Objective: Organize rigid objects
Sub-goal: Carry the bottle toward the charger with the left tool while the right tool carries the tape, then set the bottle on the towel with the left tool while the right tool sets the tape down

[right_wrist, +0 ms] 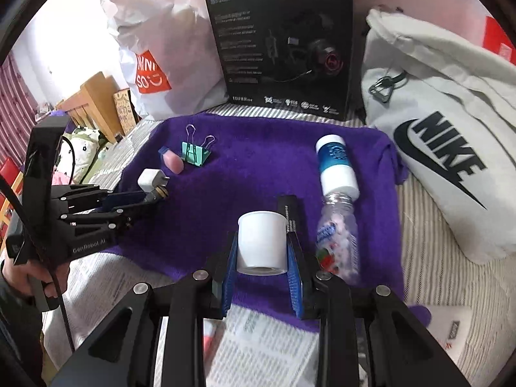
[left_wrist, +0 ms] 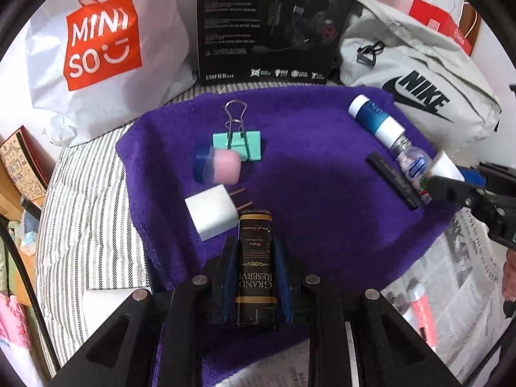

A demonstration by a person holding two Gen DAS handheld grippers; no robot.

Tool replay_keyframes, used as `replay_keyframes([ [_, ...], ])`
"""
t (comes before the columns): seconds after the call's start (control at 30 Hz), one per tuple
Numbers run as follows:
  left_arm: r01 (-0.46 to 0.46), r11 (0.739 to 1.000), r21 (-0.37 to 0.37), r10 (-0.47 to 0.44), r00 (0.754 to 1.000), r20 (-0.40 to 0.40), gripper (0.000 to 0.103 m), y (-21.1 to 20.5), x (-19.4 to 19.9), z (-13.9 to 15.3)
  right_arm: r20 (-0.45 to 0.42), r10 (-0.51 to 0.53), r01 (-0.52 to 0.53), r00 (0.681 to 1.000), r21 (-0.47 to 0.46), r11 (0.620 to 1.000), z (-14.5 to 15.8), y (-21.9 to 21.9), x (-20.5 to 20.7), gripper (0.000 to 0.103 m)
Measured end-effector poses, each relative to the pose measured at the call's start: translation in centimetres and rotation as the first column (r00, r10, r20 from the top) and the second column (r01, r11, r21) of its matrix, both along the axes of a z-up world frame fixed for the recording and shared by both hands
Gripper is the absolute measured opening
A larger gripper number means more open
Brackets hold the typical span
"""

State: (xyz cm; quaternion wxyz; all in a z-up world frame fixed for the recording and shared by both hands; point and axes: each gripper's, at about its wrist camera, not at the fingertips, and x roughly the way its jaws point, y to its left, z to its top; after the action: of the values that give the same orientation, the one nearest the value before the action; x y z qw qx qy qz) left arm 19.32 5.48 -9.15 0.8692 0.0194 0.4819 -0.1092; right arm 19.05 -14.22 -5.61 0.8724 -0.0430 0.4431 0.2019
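Observation:
A purple towel (left_wrist: pixel 322 167) (right_wrist: pixel 258 167) holds the objects. My left gripper (left_wrist: pixel 256 258) is shut on a black and gold "Grand Reserve" box (left_wrist: pixel 255 267), low over the towel's near edge; it shows at the left in the right wrist view (right_wrist: pixel 154 195). My right gripper (right_wrist: pixel 262 245) is shut on a white cup-like jar (right_wrist: pixel 262 242), also seen at the right edge in the left wrist view (left_wrist: pixel 446 166). On the towel lie a white charger (left_wrist: pixel 213 211), a pink and blue eraser (left_wrist: pixel 219 164), a teal binder clip (left_wrist: pixel 238 143), a blue and white bottle (left_wrist: pixel 374 117), a clear plastic bottle (right_wrist: pixel 338 238) and a black bar (left_wrist: pixel 393 179).
A Miniso bag (left_wrist: pixel 100 48), a black Edifier headset box (left_wrist: pixel 271 22) and a grey Nike bag (left_wrist: pixel 419 87) stand behind the towel. Striped bedding (left_wrist: pixel 80 225) lies to the left, newspaper (left_wrist: pixel 451 274) at the near right. Wooden furniture (right_wrist: pixel 93 96) is at the far left.

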Motion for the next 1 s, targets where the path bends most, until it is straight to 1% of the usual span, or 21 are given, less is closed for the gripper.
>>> replay_keyframes([
  [0.17, 0.008, 1.000, 0.011, -0.008, 1.000, -0.004, 0.022, 0.4, 0.2, -0.5, -0.025, 0.010, -0.011, 1.000, -0.023, 1.000, -1.6, 1.2, 1.8, 0.028],
  [0.3, 0.010, 1.000, 0.017, -0.010, 1.000, 0.004, 0.023, 0.4, 0.1, -0.5, -0.039, -0.012, 0.011, 0.999, -0.012, 1.000, -2.4, 1.5, 3.7, 0.028],
  [0.4, 0.018, 0.999, 0.032, -0.019, 1.000, 0.016, 0.024, 0.0, -0.1, -0.5, -0.030, -0.029, 0.028, 0.999, -0.038, 0.999, -2.8, 1.9, 5.7, 0.028],
  [0.5, 0.020, 1.000, -0.009, -0.019, 1.000, 0.010, 0.031, 0.2, -0.2, -0.4, -0.024, -0.054, 0.052, 0.998, -0.054, 0.997, -3.0, 2.1, 7.7, 0.028],
  [0.57, 0.009, 1.000, -0.030, -0.009, 1.000, 0.002, 0.033, 0.4, -0.2, -0.2, -0.029, -0.063, 0.061, 0.998, -0.066, 0.996, -3.3, 2.2, 8.9, 0.028],
  [0.63, 0.000, 0.999, -0.044, -0.001, 1.000, -0.004, 0.039, 0.6, -0.3, -0.1, -0.035, -0.069, 0.066, 0.997, -0.076, 0.995, -3.5, 2.3, 9.8, 0.028],
  [0.73, -0.001, 0.999, -0.051, 0.001, 1.000, -0.007, 0.040, 0.6, -0.5, -0.1, -0.039, -0.067, 0.062, 0.997, -0.109, 0.992, -4.0, 2.7, 10.9, 0.028],
  [0.8, -0.001, 0.999, -0.053, 0.000, 1.000, -0.014, 0.042, 0.6, -0.7, 0.0, -0.047, -0.071, 0.064, 0.996, -0.128, 0.990, -4.5, 2.9, 11.5, 0.028],
  [0.87, 0.000, 0.998, -0.059, -0.001, 1.000, -0.014, 0.047, 0.5, -1.0, 0.2, -0.058, -0.072, 0.064, 0.996, -0.131, 0.989, -4.8, 3.0, 11.9, 0.028],
  [0.93, 0.003, 0.998, -0.066, -0.003, 1.000, -0.008, 0.059, 0.3, -1.2, 0.5, -0.053, -0.069, 0.061, 0.996, -0.133, 0.989, -4.9, 3.0, 12.0, 0.028],
  [1.0, 0.001, 0.998, -0.055, -0.001, 1.000, 0.002, 0.065, 0.2, -1.3, 0.7, -0.056, -0.066, 0.057, 0.996, -0.137, 0.989, -4.9, 3.0, 12.0, 0.029],
])
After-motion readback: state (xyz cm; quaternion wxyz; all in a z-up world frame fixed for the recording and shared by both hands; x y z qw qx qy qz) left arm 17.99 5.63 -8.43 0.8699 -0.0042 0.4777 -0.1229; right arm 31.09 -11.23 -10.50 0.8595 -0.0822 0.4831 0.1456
